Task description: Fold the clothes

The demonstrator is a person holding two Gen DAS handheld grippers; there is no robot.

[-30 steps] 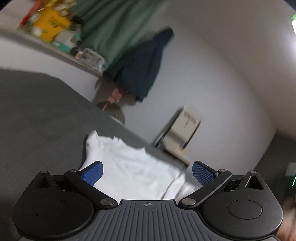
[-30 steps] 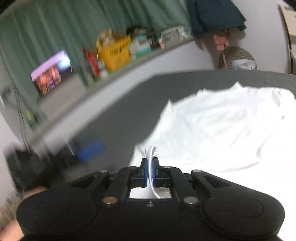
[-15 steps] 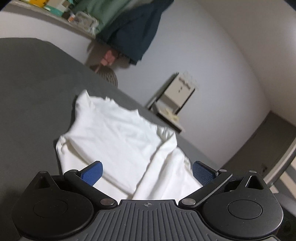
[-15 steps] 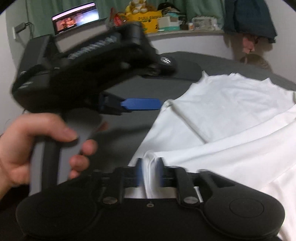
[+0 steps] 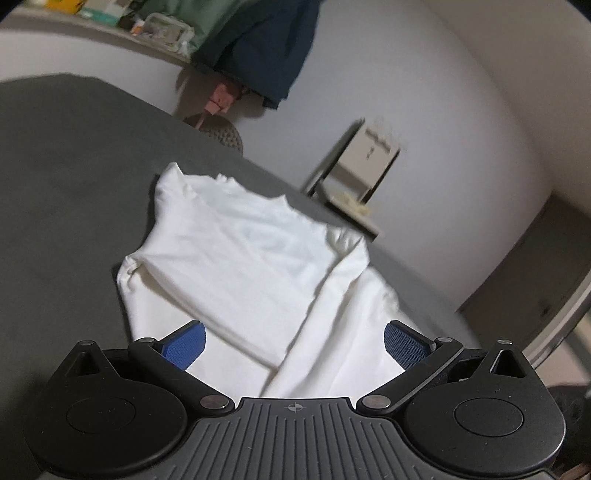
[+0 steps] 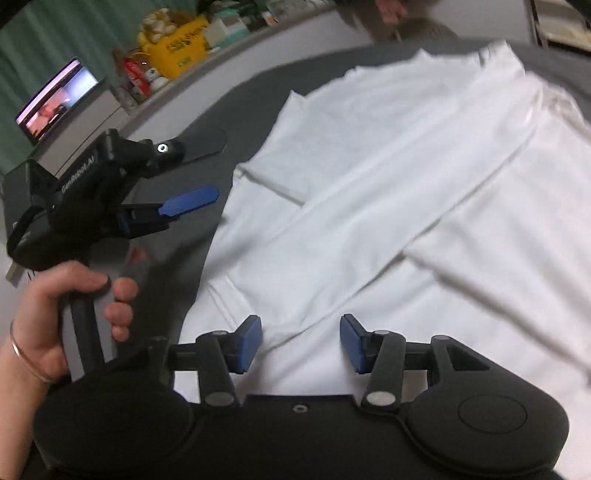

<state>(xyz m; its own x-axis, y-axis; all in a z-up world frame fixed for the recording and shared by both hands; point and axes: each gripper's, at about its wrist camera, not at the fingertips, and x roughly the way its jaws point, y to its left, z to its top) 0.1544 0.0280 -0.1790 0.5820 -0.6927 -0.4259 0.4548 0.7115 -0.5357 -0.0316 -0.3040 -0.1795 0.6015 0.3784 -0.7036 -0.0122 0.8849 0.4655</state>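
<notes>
White shirt [image 6: 388, 177] lies part-folded on the grey bed [image 5: 66, 177]; the right gripper [image 6: 301, 341] has just let go its edge, jaws parting above it, while the left gripper [image 5: 293, 339] gapes empty beside it.

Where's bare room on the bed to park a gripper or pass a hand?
Free: the dark grey cover left of the white shirt, running back to the wall ledge. A narrower strip lies between the shirt's far edge and the bed's far rim. Crowded: near centre, where shirt folds sit under the open left gripper and right gripper.
</notes>
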